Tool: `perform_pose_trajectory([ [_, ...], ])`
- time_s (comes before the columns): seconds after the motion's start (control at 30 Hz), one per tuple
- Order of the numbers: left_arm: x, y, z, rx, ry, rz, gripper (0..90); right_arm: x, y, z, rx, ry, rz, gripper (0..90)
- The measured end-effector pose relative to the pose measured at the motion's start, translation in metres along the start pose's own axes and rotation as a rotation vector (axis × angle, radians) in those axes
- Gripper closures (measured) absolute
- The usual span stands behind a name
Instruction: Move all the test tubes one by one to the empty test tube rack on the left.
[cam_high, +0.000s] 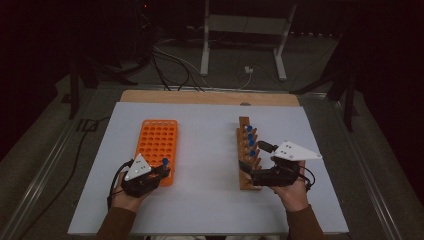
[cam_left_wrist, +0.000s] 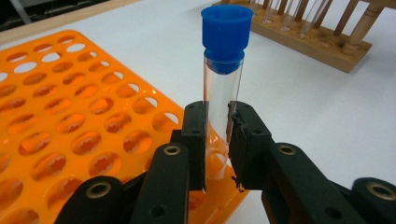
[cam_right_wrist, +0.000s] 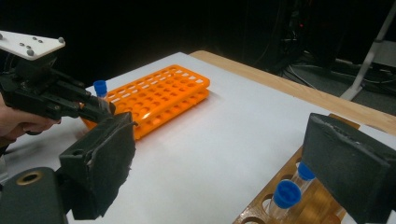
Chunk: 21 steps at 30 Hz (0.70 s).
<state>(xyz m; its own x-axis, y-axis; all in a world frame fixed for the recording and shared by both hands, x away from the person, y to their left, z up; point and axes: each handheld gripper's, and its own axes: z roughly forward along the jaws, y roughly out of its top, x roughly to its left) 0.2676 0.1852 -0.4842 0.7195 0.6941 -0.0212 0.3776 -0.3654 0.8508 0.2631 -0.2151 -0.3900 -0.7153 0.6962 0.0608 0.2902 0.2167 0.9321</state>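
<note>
1. Clearly the left gripper (cam_left_wrist: 217, 140) is clenched on a clear test tube (cam_left_wrist: 222, 100) with a blue cap (cam_left_wrist: 226, 35); both pads press the glass low on its body

2. That tube stands upright, its lower end down in a hole at the near right corner of the orange rack (cam_high: 157, 145), on the left half of the white table (cam_high: 210, 165)

3. Over on the right, the right gripper (cam_right_wrist: 224, 163) has its jaws spread wide with nothing between them; it hangs just above the near end of the wooden rack (cam_high: 247, 150), and I cannot tell whether it touches the wood

4. Count: one orange rack, one wooden rack, two grippers, one tube in a grip

5. From above, four blue-capped tubes (cam_high: 250, 136) show in the wooden rack; the right gripper view shows two of them (cam_right_wrist: 286, 193) just under its jaws
</note>
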Motion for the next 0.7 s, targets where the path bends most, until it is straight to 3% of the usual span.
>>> perform_pose_trajectory([
  [0.17,0.0012,-0.0033,-0.0009,0.013,-0.003,-0.010,77.8,-0.0007,-0.0010,-0.0006,0.002,-0.003,0.001,10.2],
  [0.27,0.0002,-0.0063,0.0018,0.047,0.000,-0.003,77.8,0.0000,-0.0010,0.0003,0.001,0.000,0.002,10.3],
  [0.47,0.0000,-0.0071,0.0024,0.045,0.001,-0.004,77.5,0.0012,-0.0016,0.0023,0.006,0.000,-0.002,10.2],
  [0.53,-0.0005,-0.0073,0.0023,0.046,0.002,0.000,72.7,0.0012,-0.0024,0.0024,0.009,-0.002,-0.005,10.2],
  [0.6,-0.0011,-0.0070,0.0024,0.039,0.002,-0.002,60.8,0.0004,-0.0031,0.0021,0.009,-0.004,-0.004,10.2],
  [0.7,-0.0027,-0.0048,0.0010,0.009,0.003,-0.009,49.8,-0.0011,-0.0039,0.0014,0.008,-0.006,0.001,10.2],
])
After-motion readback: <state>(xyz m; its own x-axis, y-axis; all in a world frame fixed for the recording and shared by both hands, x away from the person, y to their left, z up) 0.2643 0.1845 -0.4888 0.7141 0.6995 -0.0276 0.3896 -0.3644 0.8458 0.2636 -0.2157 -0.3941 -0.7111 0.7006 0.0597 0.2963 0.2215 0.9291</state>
